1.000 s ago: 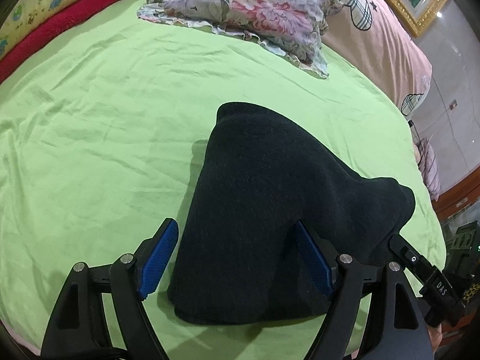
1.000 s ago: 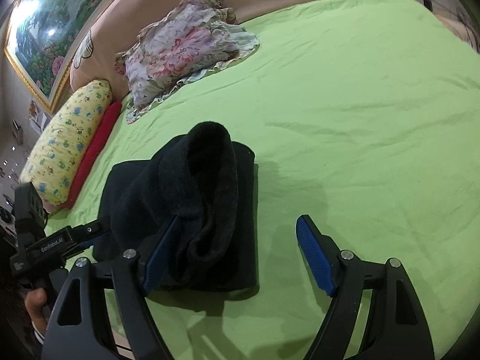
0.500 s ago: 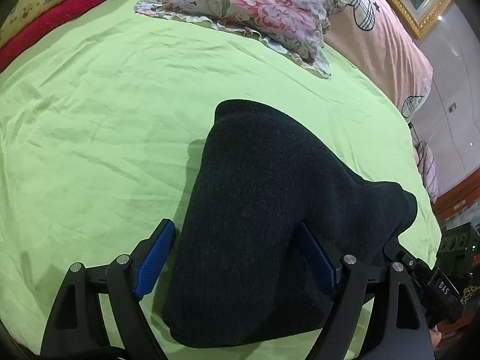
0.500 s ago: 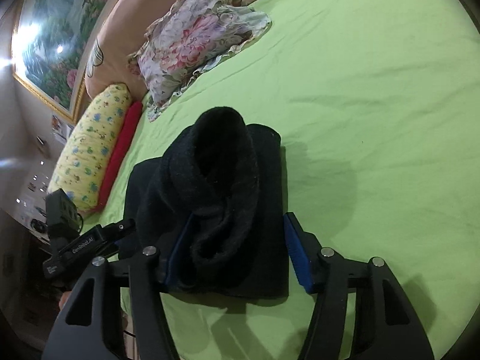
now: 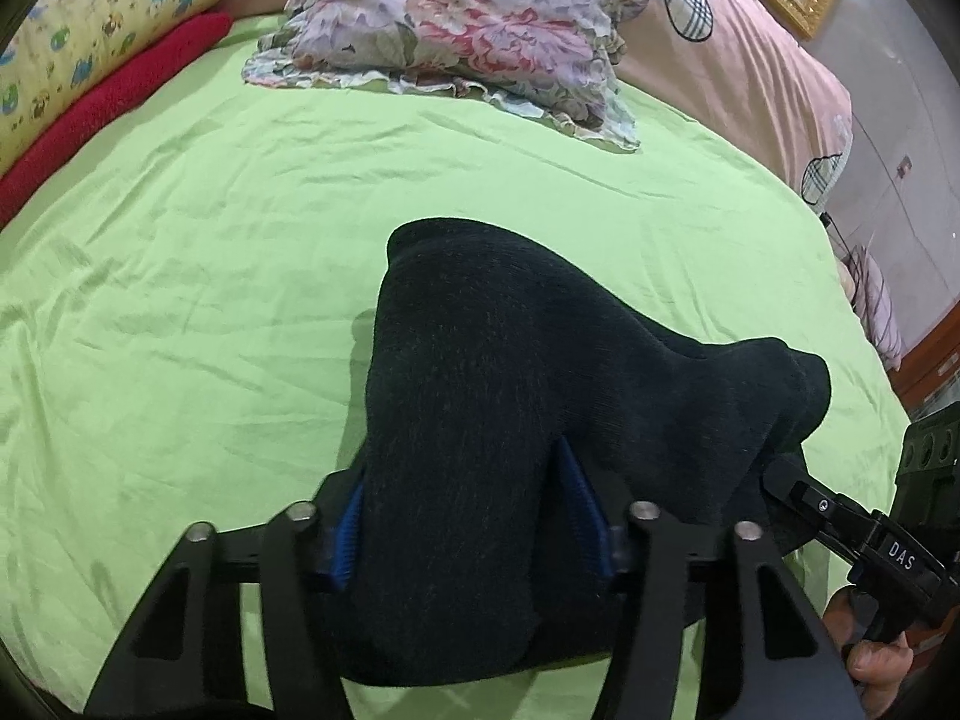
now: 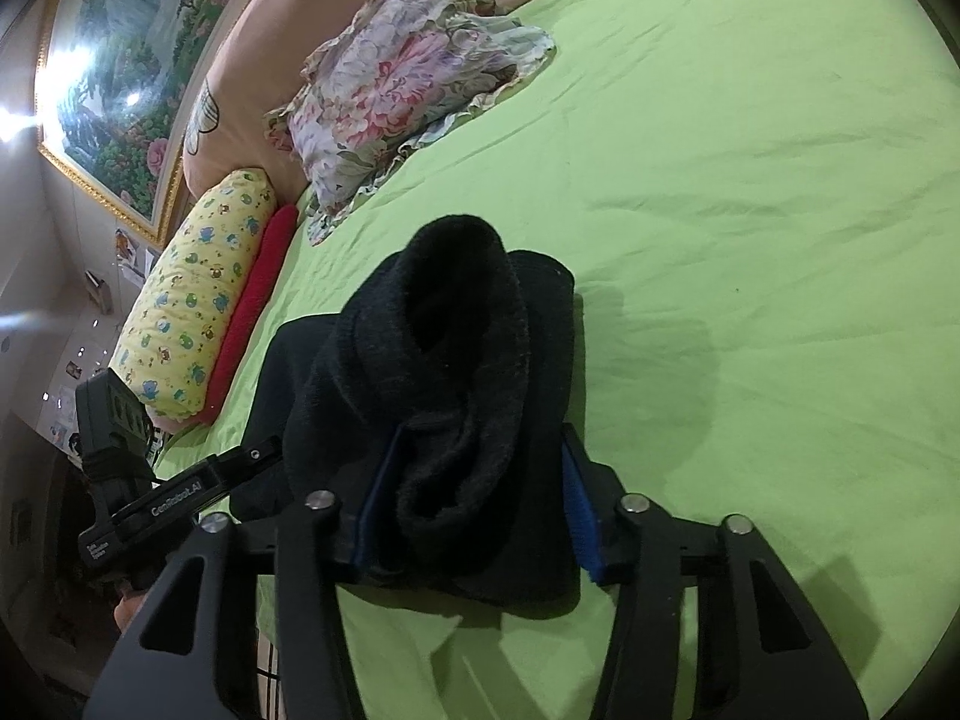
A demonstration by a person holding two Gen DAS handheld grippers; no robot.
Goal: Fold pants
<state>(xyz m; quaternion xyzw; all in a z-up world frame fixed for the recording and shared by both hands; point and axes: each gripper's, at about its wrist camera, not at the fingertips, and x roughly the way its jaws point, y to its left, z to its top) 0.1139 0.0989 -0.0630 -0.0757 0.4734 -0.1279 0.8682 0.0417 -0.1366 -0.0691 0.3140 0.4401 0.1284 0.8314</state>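
Black folded pants (image 5: pixel 510 348) lie in a thick bundle on the green sheet (image 5: pixel 180 312). My left gripper (image 5: pixel 465 525) straddles the bundle's near end, its jaws closing, and both blue pads press into the fabric. In the right wrist view the pants (image 6: pixel 456 324) show a rolled, looped end. My right gripper (image 6: pixel 477 507) is around that end, its jaws also closing, with the pads against the cloth on both sides. Each view shows the other gripper at the bundle's far side: the right one (image 5: pixel 840 516) and the left one (image 6: pixel 174 498).
A floral pillow (image 5: pixel 456 30) lies at the head of the bed, with a yellow printed pillow (image 5: pixel 90 30) and a red roll (image 5: pixel 108 102) to its left. Pink bedding (image 5: pixel 750 60) rises behind. A hand (image 5: pixel 876 660) shows at the lower right edge.
Both pairs of jaws have narrowed from wide apart onto the pants. The right gripper shifted left so that the rolled end now sits between its pads.
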